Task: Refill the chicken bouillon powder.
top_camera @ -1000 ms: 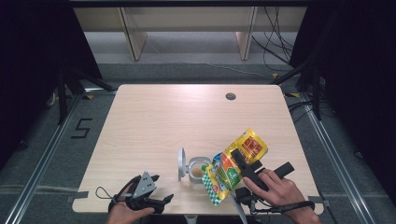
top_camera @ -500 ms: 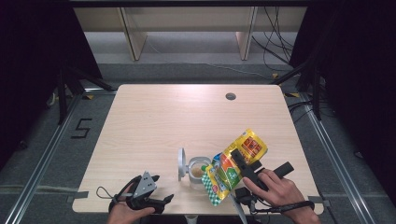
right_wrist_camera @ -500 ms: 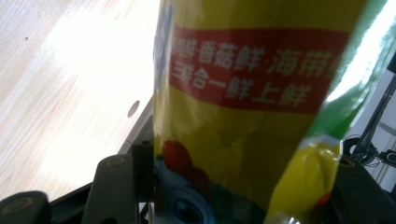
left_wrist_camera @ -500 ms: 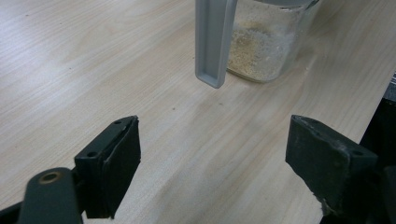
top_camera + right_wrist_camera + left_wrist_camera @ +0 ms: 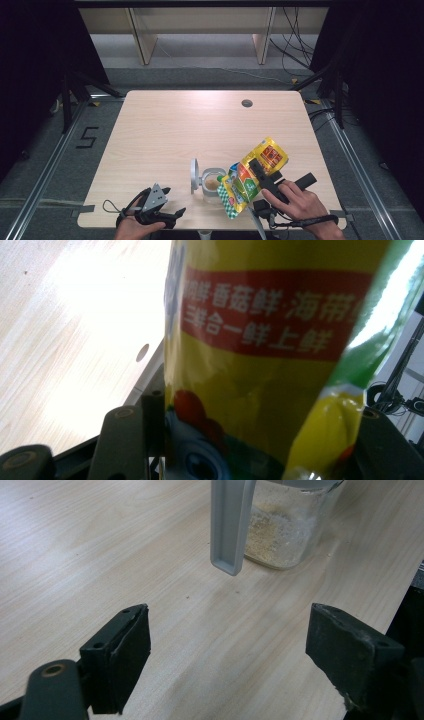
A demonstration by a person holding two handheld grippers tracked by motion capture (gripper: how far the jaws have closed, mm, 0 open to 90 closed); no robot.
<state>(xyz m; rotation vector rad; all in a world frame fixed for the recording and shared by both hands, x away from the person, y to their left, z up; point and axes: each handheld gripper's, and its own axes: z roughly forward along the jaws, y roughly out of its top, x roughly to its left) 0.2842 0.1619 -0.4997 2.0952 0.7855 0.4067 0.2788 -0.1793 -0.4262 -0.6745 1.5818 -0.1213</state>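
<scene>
Evidently nothing shifted: your right gripper [image 5: 260,175] stayed clamped on the tilted seasoning pouch [image 5: 252,176] over the open jar [image 5: 214,183], pour unfinished, left gripper [image 5: 167,212] idle, jaws apart.

jaws: wide apart, nothing between
jar [image 5: 287,527]: far side of table [image 5: 100,555], grey lid [image 5: 229,527] hanging open

Light wooden table [image 5: 165,130] with round cable hole [image 5: 246,103] near far right edge; painted number 5 [image 5: 87,137] on grey floor at left; wooden shelf legs [image 5: 142,37] beyond far edge; loose cables [image 5: 295,35] at far right.
</scene>
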